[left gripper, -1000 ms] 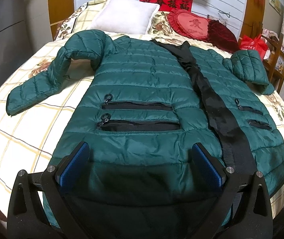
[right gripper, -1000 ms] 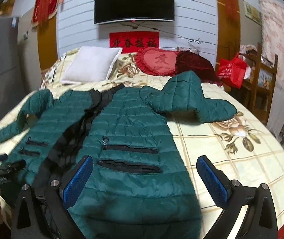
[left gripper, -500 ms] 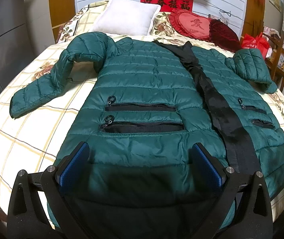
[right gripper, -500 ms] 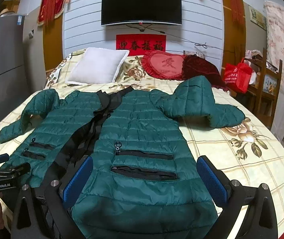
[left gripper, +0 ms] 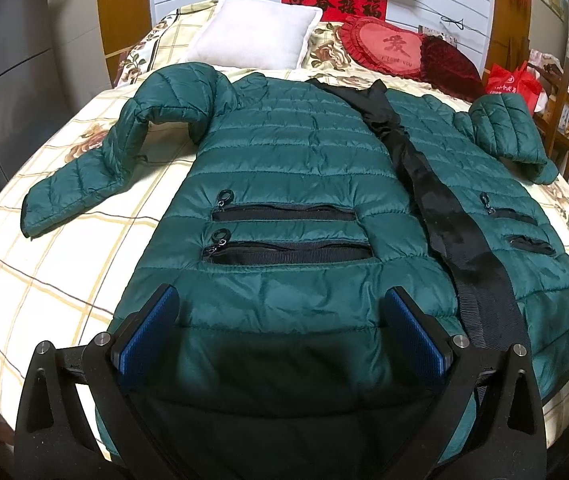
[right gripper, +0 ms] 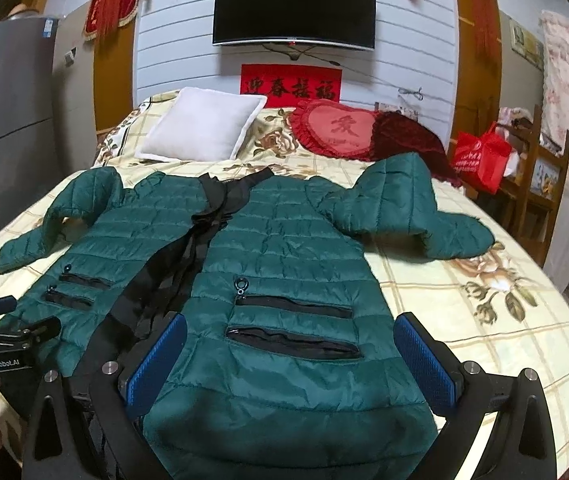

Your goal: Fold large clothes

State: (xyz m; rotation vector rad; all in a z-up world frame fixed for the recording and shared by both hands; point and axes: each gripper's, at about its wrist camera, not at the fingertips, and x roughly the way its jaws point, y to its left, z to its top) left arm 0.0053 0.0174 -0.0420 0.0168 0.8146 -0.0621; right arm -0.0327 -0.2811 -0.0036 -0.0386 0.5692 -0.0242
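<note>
A big green coat (left gripper: 284, 168) lies flat on the bed (left gripper: 64, 264), front side up, with its arms spread out to the left and right. A black strip (left gripper: 436, 216) runs down its middle. The left gripper (left gripper: 282, 336) hangs over the near left half of the coat, jaws wide apart, holding nothing. The right gripper (right gripper: 290, 360) hangs over the near right half, jaws wide apart too. A white pillow (right gripper: 204, 124) sits at the far end.

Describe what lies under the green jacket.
The green jacket lies spread flat on a floral, checked bedsheet. Whatever is directly beneath its body is covered and cannot be seen.
</note>
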